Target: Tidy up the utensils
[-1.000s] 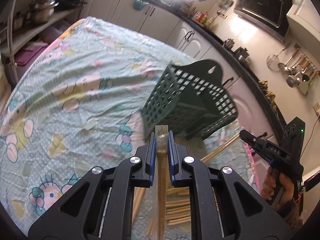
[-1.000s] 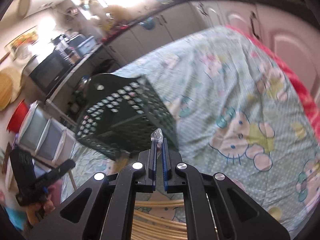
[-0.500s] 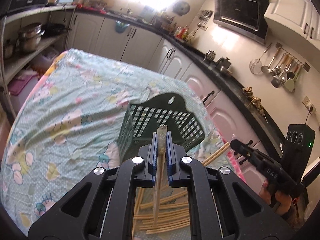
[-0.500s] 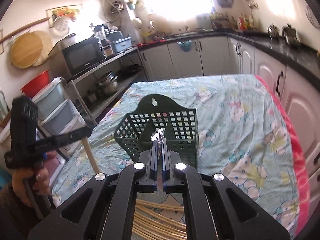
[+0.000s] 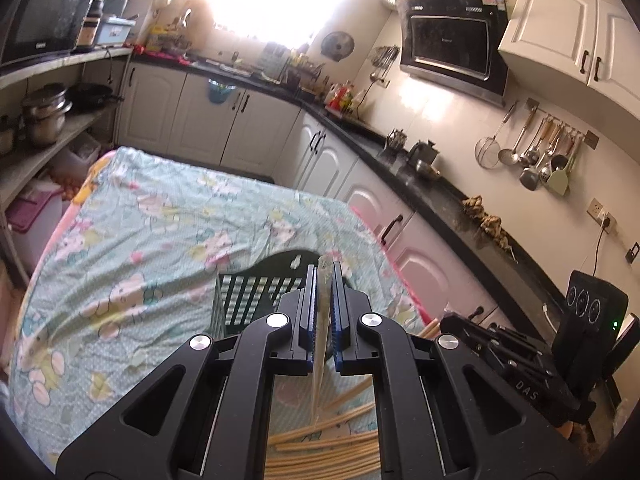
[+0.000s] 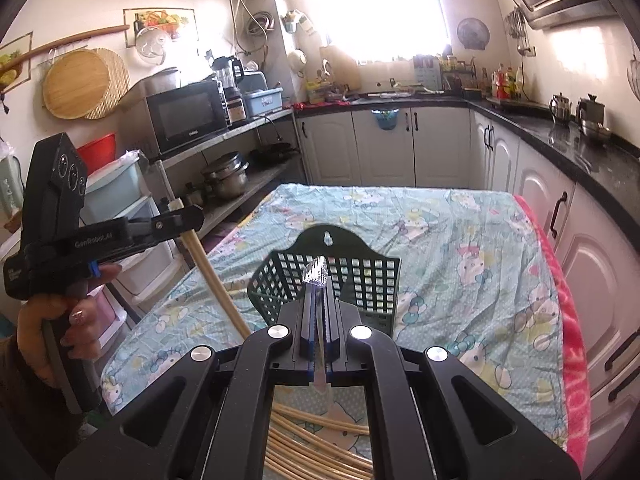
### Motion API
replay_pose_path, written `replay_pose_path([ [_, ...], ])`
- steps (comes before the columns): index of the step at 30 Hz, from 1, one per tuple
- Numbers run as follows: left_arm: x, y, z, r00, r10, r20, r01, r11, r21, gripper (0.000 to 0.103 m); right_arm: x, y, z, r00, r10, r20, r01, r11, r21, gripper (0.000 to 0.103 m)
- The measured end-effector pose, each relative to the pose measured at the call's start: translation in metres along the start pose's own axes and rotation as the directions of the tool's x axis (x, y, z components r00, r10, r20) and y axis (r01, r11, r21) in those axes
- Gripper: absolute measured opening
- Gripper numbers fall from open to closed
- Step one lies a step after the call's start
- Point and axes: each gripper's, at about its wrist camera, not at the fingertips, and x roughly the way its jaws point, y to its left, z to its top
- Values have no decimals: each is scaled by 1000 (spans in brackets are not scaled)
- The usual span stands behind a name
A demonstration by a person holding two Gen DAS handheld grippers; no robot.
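A: Where is the dark green utensil basket (image 6: 324, 280)?

B: Straight ahead of and below both tips, upright on the cloth-covered surface (image 6: 460, 240), mouth up. The right hand-held gripper (image 6: 318, 320) looks nearer.

A: And the grips?

B: Each is clamped tight on a wrapped chopstick (image 6: 316, 274), long axis along the fingers. The left hand-held gripper (image 5: 325, 316) holds another chopstick (image 5: 322, 280). Loose chopsticks (image 5: 332, 440) lie beneath.
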Motion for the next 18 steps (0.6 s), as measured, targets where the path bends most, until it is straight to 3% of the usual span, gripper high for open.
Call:
replay_pose_path([
  [18, -32, -5, 70, 981, 48, 187, -54, 998, 27, 3, -43, 5, 80, 977, 6, 214, 3, 999, -40, 3],
])
